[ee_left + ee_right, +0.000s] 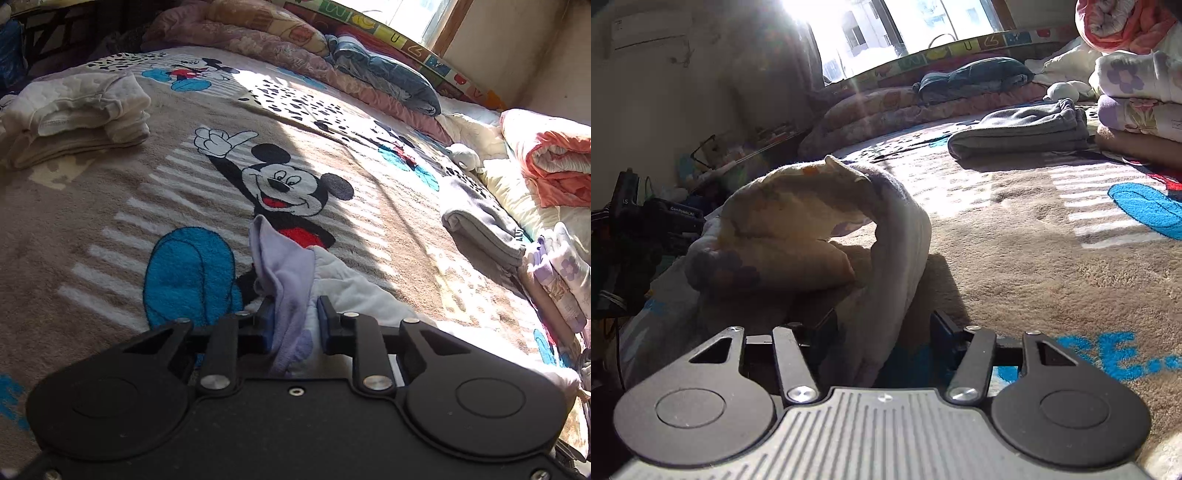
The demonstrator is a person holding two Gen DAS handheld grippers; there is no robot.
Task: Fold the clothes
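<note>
A lavender and white garment (288, 266) lies bunched on the Mickey Mouse blanket (110, 206), and my left gripper (295, 317) is shut on one end of it. In the right wrist view the same garment (812, 206) arches up from the blanket (1034, 258) with a floral print showing. Its other end runs down between the fingers of my right gripper (884, 328). The cloth rests against the left finger (829, 326). A gap shows between the cloth and the right finger (940, 328), so this gripper stands open.
A folded white and beige stack (74, 114) sits far left. A folded grey garment (484, 229) (1023, 133) and a floral folded stack (561, 280) (1137, 103) lie on the right. Rolled quilts (258, 40) line the window side. A black device (657, 221) sits beyond the bed edge.
</note>
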